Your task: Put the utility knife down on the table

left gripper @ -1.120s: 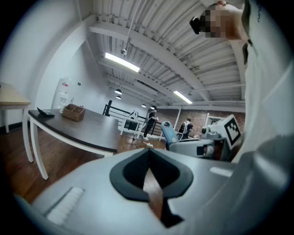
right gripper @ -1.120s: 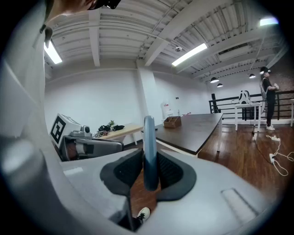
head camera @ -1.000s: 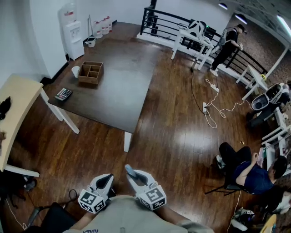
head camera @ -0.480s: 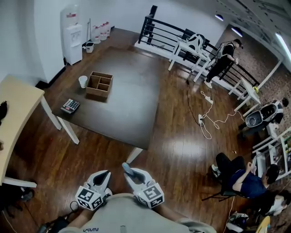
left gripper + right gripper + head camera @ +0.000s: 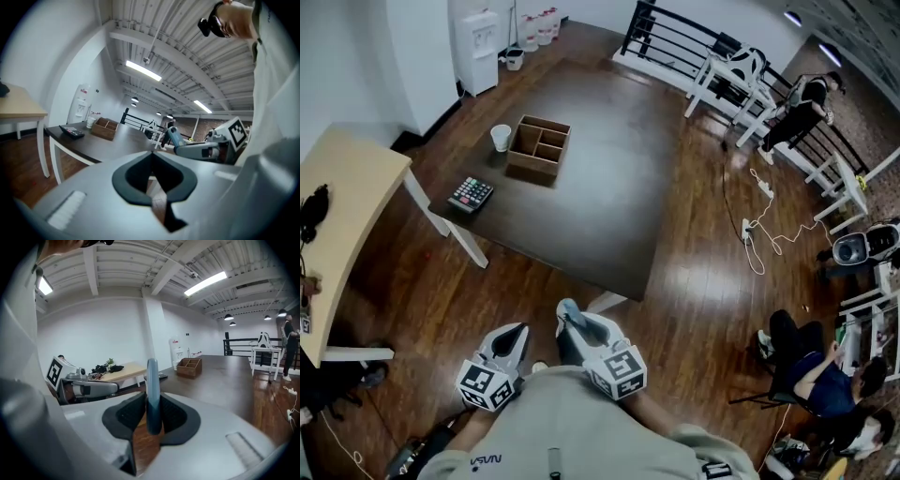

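The right gripper (image 5: 152, 411) is clenched on the knife (image 5: 152, 380). Its two dark pads press on the blue-grey handle from either side, and the knife stands upright between them, its rounded end reaching well past the fingertips. The knife is off the table, carried in front of the person's chest. In the head view its end shows over the wood floor (image 5: 525, 291), just short of the near edge of the table (image 5: 600, 187).

The left gripper (image 5: 151, 157) hangs just beside the right one, on the person's left and apart from it. Its jaws are drawn together with nothing between them, and only floor shows through the gap below the pads. Both grippers point towards the table.

On the dark table, all at its far left end and well apart from the knife, lie three things:
- A calculator (image 5: 471, 194) is nearest, by the left edge.
- An open wooden box (image 5: 539, 148) with compartments is behind it.
- A white cup (image 5: 501, 138) stands just beside the box's left side.

The rest of the top is bare.

A beige table (image 5: 347, 206) stands to the left with dark things on it, too small to name. Farther back a white dispenser (image 5: 478, 42) stands against the wall, and a black railing (image 5: 675, 42) runs along the far side, with white tables (image 5: 731, 80) before it. One person (image 5: 802, 117) stands there by the railing. Another (image 5: 811, 366) sits at the right — well clear of the table, with white cables (image 5: 759, 234) on the floor between.
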Action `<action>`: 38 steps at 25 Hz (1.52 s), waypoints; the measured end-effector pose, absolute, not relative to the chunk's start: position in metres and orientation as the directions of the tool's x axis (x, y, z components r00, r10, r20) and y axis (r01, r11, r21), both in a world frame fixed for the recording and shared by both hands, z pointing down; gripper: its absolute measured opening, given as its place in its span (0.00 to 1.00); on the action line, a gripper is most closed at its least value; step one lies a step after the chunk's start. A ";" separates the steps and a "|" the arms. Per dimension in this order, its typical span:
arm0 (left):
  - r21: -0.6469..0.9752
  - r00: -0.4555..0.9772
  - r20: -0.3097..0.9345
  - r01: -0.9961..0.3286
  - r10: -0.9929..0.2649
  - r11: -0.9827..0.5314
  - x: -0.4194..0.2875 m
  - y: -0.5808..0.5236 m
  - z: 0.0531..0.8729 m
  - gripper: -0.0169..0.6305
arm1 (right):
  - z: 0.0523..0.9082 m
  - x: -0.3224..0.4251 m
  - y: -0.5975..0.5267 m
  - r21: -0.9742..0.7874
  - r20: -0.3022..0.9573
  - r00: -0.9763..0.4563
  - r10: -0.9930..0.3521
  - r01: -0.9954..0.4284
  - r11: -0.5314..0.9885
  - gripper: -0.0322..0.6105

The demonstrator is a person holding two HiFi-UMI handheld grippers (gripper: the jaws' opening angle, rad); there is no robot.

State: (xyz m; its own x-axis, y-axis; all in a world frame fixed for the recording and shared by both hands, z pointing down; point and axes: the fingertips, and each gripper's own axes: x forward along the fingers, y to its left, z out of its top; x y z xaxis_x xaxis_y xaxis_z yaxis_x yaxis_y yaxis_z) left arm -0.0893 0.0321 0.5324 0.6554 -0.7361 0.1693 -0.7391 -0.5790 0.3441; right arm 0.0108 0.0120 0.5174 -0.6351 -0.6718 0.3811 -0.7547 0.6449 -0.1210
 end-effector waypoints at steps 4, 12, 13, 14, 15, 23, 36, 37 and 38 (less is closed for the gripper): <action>0.303 0.618 0.241 -0.781 -0.748 -0.547 -0.108 -0.005 0.535 0.03 | 0.523 -0.001 -0.037 -0.173 0.351 -0.657 -0.667 -0.745 0.644 0.19; 0.243 0.603 0.339 -0.798 -0.722 -0.552 -0.096 -0.121 0.523 0.03 | 0.554 0.022 -0.173 -0.191 0.412 -0.635 -0.653 -0.761 0.620 0.19; 0.241 0.607 0.350 -0.794 -0.714 -0.558 -0.091 -0.136 0.523 0.03 | 0.562 0.030 -0.190 -0.191 0.431 -0.624 -0.651 -0.769 0.610 0.19; 0.239 0.611 0.360 -0.791 -0.705 -0.564 -0.086 -0.151 0.523 0.03 | 0.571 0.038 -0.206 -0.191 0.452 -0.613 -0.649 -0.777 0.600 0.19; 0.237 0.617 0.367 -0.786 -0.696 -0.571 -0.079 -0.165 0.523 0.03 | 0.580 0.047 -0.222 -0.190 0.472 -0.599 -0.646 -0.785 0.590 0.19; 0.255 0.687 0.430 -0.715 -0.585 -0.651 -0.026 -0.252 0.543 0.03 | 0.655 0.084 -0.300 -0.154 0.633 -0.513 -0.580 -0.817 0.555 0.19; 0.297 0.761 0.532 -0.577 -0.370 -0.761 0.041 -0.291 0.592 0.03 | 0.696 0.114 -0.299 -0.077 0.765 -0.366 -0.530 -0.869 0.489 0.19; 0.297 0.766 0.533 -0.568 -0.361 -0.767 0.044 -0.291 0.593 0.03 | 0.696 0.114 -0.299 -0.070 0.765 -0.364 -0.531 -0.867 0.494 0.19; 0.297 0.769 0.532 -0.562 -0.354 -0.772 0.045 -0.291 0.594 0.03 | 0.696 0.113 -0.299 -0.059 0.767 -0.360 -0.532 -0.864 0.500 0.19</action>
State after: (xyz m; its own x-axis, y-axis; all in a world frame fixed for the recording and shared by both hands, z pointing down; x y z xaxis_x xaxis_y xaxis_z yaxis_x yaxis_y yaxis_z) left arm 0.0455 -0.2909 0.5936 0.7688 -0.3542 0.5324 -0.5616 -0.7720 0.2975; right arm 0.1131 -0.2986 0.6962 -0.3598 -0.5318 0.7666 -0.8640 0.5000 -0.0586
